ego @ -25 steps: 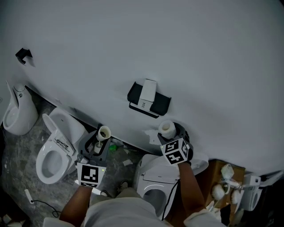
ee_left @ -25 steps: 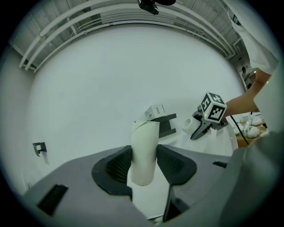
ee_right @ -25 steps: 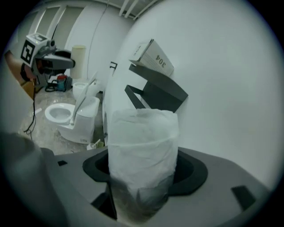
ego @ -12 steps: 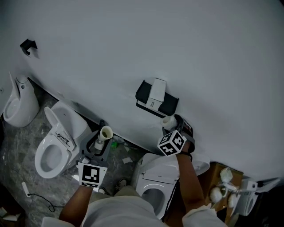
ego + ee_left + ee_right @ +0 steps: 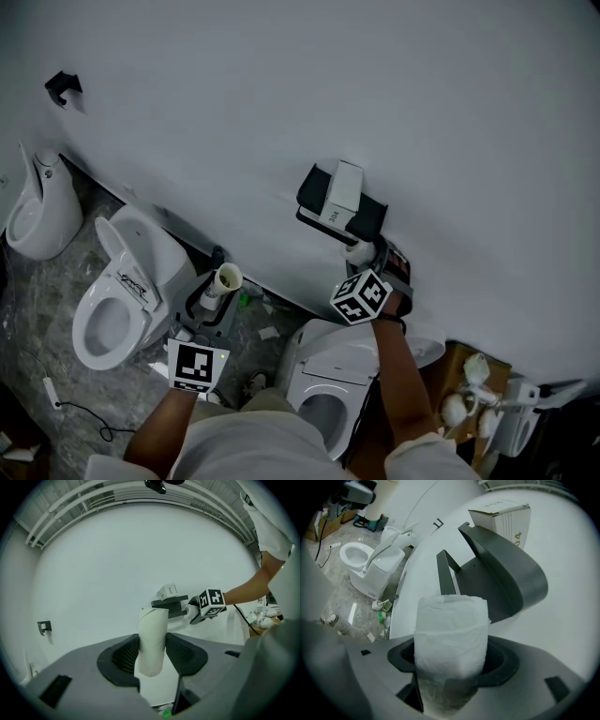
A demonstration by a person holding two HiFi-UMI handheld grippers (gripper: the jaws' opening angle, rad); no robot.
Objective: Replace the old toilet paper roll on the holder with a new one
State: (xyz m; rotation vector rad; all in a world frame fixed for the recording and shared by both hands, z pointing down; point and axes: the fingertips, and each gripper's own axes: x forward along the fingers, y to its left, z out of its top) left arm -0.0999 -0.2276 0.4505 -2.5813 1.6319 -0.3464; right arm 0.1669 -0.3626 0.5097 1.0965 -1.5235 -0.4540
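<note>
Right gripper (image 5: 450, 670) jaws clamp new roll (image 5: 451, 625) beside holder (image 5: 508, 576); its inside unclear, so feed squarely. Left gripper (image 5: 152, 657) jaws part-closed on cardboard tube (image 5: 153, 630).

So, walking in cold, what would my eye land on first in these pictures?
Most striking is the fresh white paper roll clamped in the right tool, right up by the dark holder on the white wall. The left tool grips a bare cardboard tube, held lower at the left. Below, white toilets stand on a littered grey floor.
</note>
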